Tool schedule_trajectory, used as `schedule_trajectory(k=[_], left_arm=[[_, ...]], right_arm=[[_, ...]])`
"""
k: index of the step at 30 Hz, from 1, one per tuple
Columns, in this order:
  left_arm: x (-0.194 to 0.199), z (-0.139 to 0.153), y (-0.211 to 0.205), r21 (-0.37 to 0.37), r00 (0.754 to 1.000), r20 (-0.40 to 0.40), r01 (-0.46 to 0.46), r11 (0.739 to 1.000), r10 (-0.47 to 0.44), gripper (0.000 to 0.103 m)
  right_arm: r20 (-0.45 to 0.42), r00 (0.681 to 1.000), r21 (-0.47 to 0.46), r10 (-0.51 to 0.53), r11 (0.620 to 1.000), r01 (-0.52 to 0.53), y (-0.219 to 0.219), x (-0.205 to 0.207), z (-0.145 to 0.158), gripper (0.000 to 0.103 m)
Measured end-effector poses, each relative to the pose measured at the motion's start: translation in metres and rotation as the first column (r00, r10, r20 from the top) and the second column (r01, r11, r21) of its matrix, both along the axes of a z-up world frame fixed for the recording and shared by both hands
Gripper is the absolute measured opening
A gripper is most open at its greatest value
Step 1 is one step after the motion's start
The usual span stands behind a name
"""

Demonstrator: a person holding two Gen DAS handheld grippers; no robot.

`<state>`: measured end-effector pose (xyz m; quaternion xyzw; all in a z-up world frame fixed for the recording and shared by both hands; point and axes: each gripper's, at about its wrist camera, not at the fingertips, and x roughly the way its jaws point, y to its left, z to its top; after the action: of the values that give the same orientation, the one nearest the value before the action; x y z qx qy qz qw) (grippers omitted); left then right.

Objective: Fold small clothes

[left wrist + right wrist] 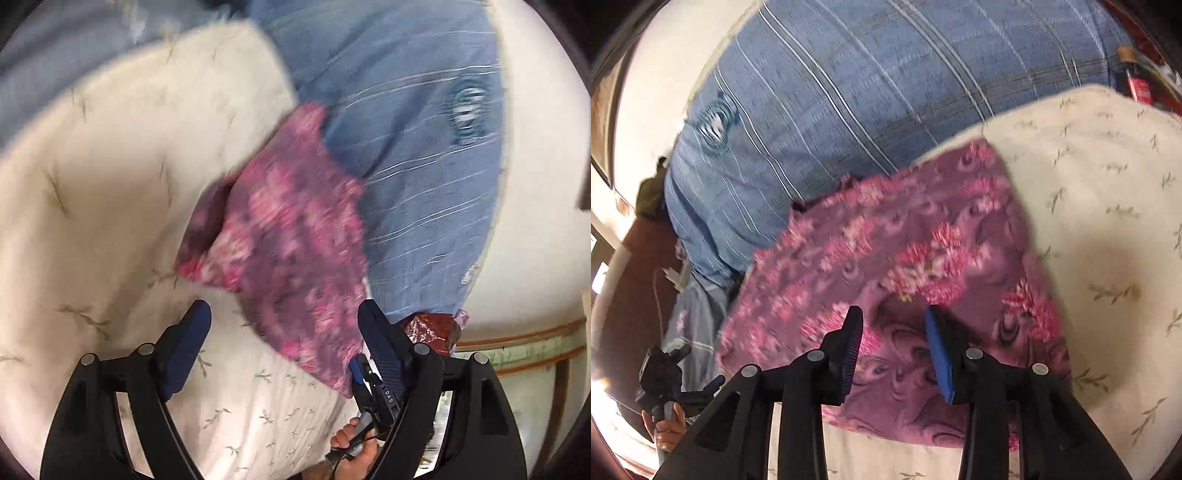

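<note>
A small purple garment with pink flowers lies on a cream quilt with green sprigs. My left gripper is open, above the garment's near edge, holding nothing. In the right wrist view the garment lies spread under my right gripper. Its jaws stand open above the cloth without pinching it. The right gripper also shows in the left wrist view at the garment's lower right corner. The left gripper shows in the right wrist view at lower left, away from the cloth.
A blue striped pillow lies beyond the garment, also seen in the right wrist view. A red shiny packet sits at the pillow's near corner. A dark bottle with a red label stands at the far right. White wall borders the bed.
</note>
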<state>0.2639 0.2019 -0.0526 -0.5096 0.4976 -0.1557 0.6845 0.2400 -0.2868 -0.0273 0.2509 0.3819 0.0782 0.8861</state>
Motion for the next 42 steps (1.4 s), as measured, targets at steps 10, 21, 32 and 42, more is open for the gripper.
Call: schedule_trajectory(k=[10, 21, 32, 42], left_arm=[[0.039, 0.059, -0.016, 0.367, 0.977, 0.205, -0.022, 0.930, -0.057, 0.007], [0.002, 0.014, 0.037, 0.209, 0.990, 0.112, -0.103, 0.973, 0.081, 0.038], [0.041, 0.021, 0.033, 0.167, 0.998, 0.051, 0.026, 0.986, -0.035, 0.065], [0.054, 0.013, 0.074, 0.223, 0.998, 0.000, 0.067, 0.972, -0.069, 0.069]], right_arm=[[0.059, 0.998, -0.046, 0.032, 0.999, -0.029, 0.004, -0.010, -0.007, 0.037], [0.063, 0.997, -0.176, 0.043, 0.984, -0.032, 0.018, -0.013, -0.003, 0.037], [-0.006, 0.940, -0.310, 0.341, 0.893, -0.325, 0.162, -0.001, 0.015, 0.049], [-0.070, 0.786, -0.649, 0.614, 0.571, -0.503, 0.330, 0.002, -0.008, 0.056]])
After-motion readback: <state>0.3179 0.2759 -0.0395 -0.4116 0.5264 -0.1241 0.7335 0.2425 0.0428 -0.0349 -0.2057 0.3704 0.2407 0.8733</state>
